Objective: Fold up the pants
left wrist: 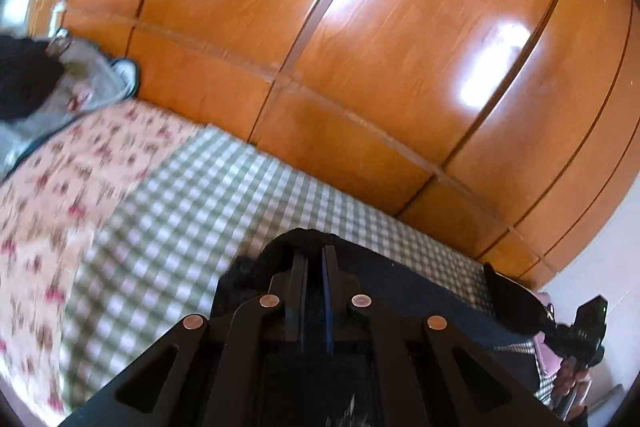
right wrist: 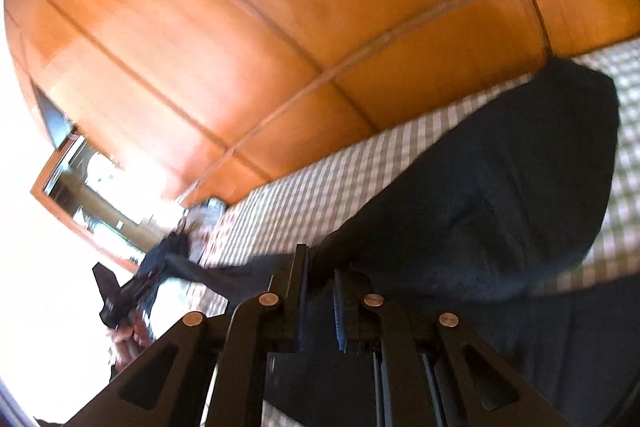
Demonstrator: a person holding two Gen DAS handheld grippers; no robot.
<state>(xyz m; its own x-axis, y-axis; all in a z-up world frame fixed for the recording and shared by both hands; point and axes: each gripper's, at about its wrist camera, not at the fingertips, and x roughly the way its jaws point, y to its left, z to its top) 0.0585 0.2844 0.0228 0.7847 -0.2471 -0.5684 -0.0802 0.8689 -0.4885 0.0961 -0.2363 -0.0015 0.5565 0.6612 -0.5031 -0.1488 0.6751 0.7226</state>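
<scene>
Dark navy pants [right wrist: 500,187] are draped, rumpled, over the checked bed [left wrist: 208,195], stretched between both grippers; fabric is pinched in the narrow jaws of the left gripper [left wrist: 316,267] and right gripper [right wrist: 320,267].

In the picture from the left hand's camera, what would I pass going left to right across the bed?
Pile of grey and black clothes → pink flowered blanket → green checked sheet → dark pants pinched in the left gripper → the right gripper at the far edge.
</scene>
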